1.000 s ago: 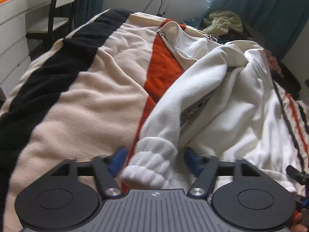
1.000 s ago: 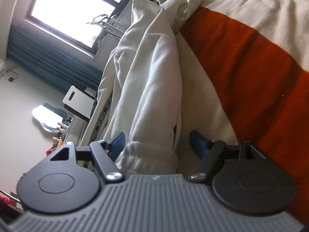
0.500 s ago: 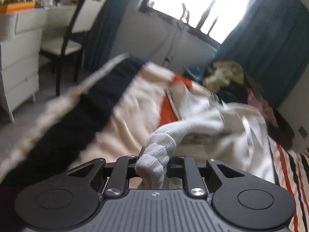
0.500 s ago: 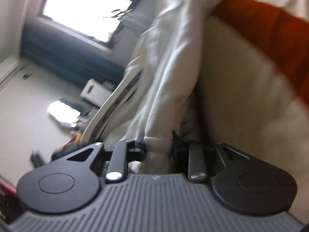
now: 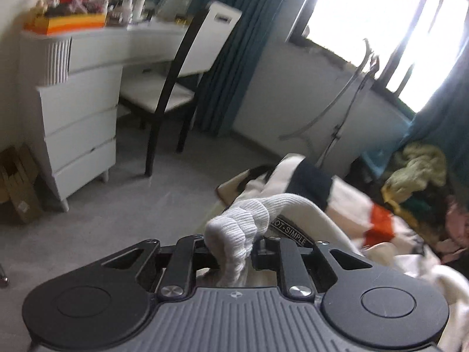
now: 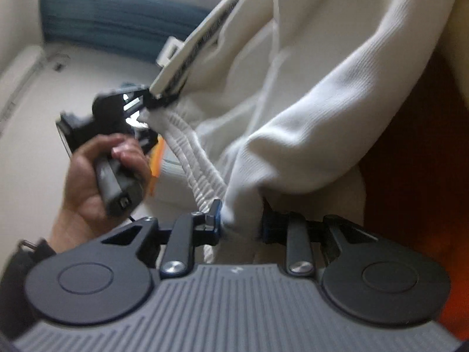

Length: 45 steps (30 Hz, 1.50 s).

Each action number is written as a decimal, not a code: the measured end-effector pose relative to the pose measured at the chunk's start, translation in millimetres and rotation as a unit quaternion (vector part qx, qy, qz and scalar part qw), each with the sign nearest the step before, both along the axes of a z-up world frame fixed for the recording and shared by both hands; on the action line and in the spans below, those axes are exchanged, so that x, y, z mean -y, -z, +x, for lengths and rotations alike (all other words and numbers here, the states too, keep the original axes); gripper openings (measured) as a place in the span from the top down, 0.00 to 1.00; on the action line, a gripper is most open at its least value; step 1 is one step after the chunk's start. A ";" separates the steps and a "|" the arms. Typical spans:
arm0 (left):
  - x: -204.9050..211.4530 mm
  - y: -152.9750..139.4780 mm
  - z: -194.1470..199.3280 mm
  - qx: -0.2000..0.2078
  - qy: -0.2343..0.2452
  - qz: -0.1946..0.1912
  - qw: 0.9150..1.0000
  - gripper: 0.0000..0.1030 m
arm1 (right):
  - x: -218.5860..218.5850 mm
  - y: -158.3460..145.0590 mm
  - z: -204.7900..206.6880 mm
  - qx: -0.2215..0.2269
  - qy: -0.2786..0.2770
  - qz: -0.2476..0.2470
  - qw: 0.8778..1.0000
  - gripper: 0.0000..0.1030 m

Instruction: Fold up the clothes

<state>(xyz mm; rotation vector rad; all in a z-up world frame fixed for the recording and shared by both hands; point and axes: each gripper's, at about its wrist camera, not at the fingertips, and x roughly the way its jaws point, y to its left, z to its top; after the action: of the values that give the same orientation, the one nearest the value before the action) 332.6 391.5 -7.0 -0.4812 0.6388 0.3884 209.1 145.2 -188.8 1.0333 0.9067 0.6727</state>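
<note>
Beyond the clamped cuff (image 5: 237, 231) stand a chair (image 5: 176, 88) and drawers (image 5: 79, 135).

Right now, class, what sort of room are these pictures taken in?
Most likely a bedroom: a white dressing table with drawers, a striped blanket under the white garment, and a pile of clothes by teal curtains.

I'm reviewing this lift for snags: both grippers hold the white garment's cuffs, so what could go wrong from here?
The left gripper pinches only the bunched tip of the ribbed cuff, which may slip out as the white garment takes tension. The right gripper bites a thick wad, so that grip looks uneven. The striped blanket might drag along.
</note>
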 end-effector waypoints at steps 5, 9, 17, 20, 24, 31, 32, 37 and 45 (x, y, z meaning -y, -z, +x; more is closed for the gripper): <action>-2.5 23.8 9.5 -0.011 -0.003 0.002 1.000 0.76 | 0.4 10.4 11.3 -0.022 -0.021 0.014 0.999 0.65; 5.4 15.7 -11.0 -0.006 0.001 0.011 1.000 0.34 | 2.9 -8.2 11.8 -0.026 -0.051 -0.018 0.998 0.34; 79.8 -31.0 -81.0 0.003 0.055 0.056 0.997 0.10 | 16.5 -70.4 -38.1 0.040 -0.088 -0.102 0.990 0.15; 127.1 -44.4 -112.8 0.020 0.091 0.069 0.993 0.07 | 45.2 -96.6 -58.5 0.081 -0.071 -0.148 0.983 0.15; 196.9 -51.9 -153.7 0.033 0.139 0.075 0.987 0.06 | 97.7 -127.5 -89.8 0.121 -0.049 -0.225 0.966 0.15; 285.4 -46.4 -195.1 0.024 0.199 0.075 0.977 0.06 | 204.5 -220.2 -140.0 0.159 0.033 -0.361 0.918 0.15; 292.5 -45.1 -196.1 0.020 0.207 0.079 0.975 0.06 | 211.9 -236.3 -140.7 0.164 0.048 -0.375 0.911 0.15; 306.7 -51.1 -189.6 0.018 0.211 0.104 0.972 0.06 | 242.3 -312.9 -147.9 0.217 0.090 -0.444 0.864 0.16; 318.6 -55.1 -182.4 0.046 0.223 0.103 0.968 0.05 | 264.7 -285.5 -139.1 0.240 0.115 -0.470 0.842 0.16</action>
<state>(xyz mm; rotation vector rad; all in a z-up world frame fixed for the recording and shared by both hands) 150.3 72.9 48.2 -0.1472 0.5897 0.0038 70.0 -119.5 96.8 0.0585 0.5301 0.1872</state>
